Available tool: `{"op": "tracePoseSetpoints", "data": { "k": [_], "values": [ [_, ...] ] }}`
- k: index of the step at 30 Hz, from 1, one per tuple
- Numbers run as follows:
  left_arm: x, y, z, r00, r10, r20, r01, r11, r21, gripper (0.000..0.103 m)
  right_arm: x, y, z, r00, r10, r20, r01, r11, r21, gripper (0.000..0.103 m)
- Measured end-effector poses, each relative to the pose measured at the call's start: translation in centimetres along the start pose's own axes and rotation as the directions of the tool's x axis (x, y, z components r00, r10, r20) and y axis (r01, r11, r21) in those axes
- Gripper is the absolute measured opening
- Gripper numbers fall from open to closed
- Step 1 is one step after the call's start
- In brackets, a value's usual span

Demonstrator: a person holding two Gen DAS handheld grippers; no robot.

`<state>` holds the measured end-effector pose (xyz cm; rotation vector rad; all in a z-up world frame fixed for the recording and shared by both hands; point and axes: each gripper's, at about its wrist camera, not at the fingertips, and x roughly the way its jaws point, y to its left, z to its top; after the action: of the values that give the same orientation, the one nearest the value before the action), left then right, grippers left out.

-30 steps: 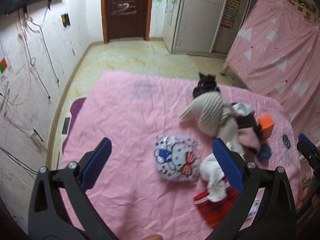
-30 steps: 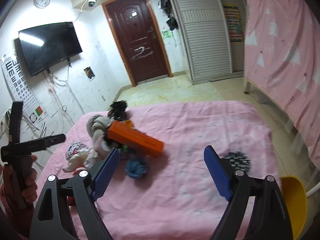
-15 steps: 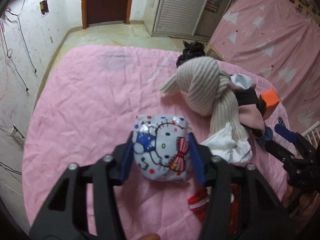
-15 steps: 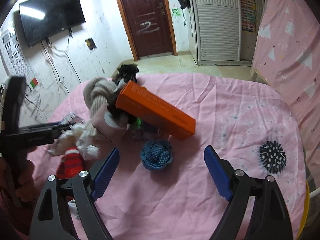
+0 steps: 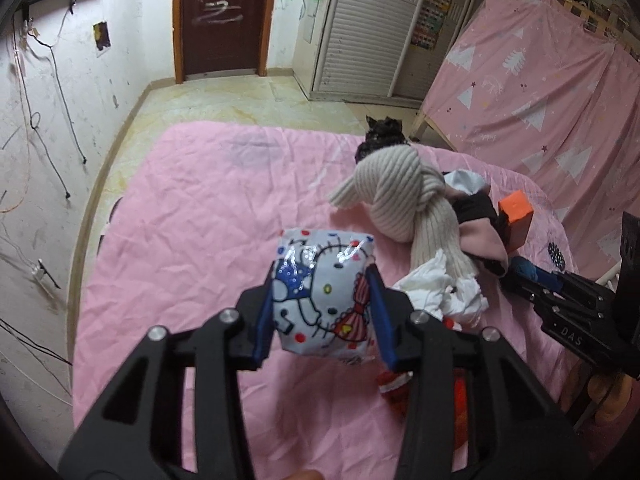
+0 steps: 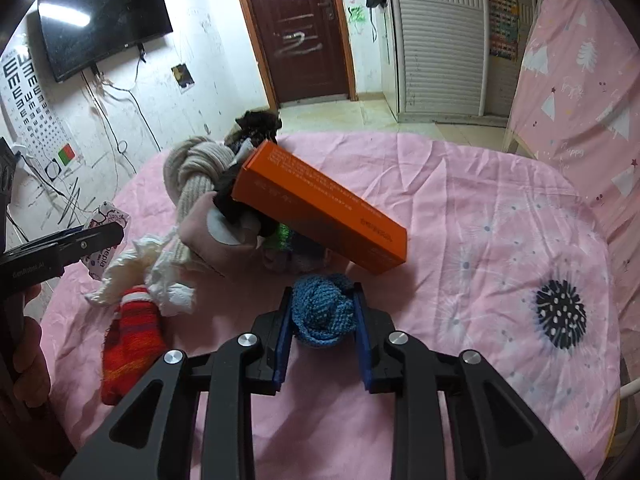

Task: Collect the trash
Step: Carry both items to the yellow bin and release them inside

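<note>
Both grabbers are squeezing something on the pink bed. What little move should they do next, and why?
Probably lift both straight up. The left gripper pinches the shiny white cartoon-cat packet, and the right gripper is closing on the knitted blue yarn ball, so each looks ready. The crumpled white tissue and long orange cardboard box lie close, so rising avoids dragging them.

A pink-sheeted bed carried an orange box, beige scarf, red sock left of the tool.
</note>
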<state>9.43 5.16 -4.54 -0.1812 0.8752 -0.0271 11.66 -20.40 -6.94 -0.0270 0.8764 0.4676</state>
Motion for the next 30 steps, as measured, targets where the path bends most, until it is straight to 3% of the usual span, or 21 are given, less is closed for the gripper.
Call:
{"op": "tracePoseSetpoints", "data": {
  "k": [9, 17, 30],
  "values": [
    [-2.9, -2.5, 0.9, 0.998, -0.006, 0.063, 0.004, 0.999, 0.041, 0.040, -5.5, -0.7, -0.4, 0.991, -0.002, 0.131, -0.001, 1.000, 0.017, 0.021],
    [-5.1, -8.2, 1.4, 0.992, -0.052, 0.111, 0.037, 0.990, 0.135, 0.040, -11.7, -3.5, -1.0, 0.961, -0.039, 0.274, 0.019, 0.997, 0.075, 0.021],
    [-5.6, -20.1, 0.2, 0.986, -0.138, 0.093, 0.099, 0.935, 0.340, 0.040, -19.3, -11.7, -5.0, 0.907, -0.151, 0.393, 0.061, 0.971, 0.232, 0.021]
  ]
}}
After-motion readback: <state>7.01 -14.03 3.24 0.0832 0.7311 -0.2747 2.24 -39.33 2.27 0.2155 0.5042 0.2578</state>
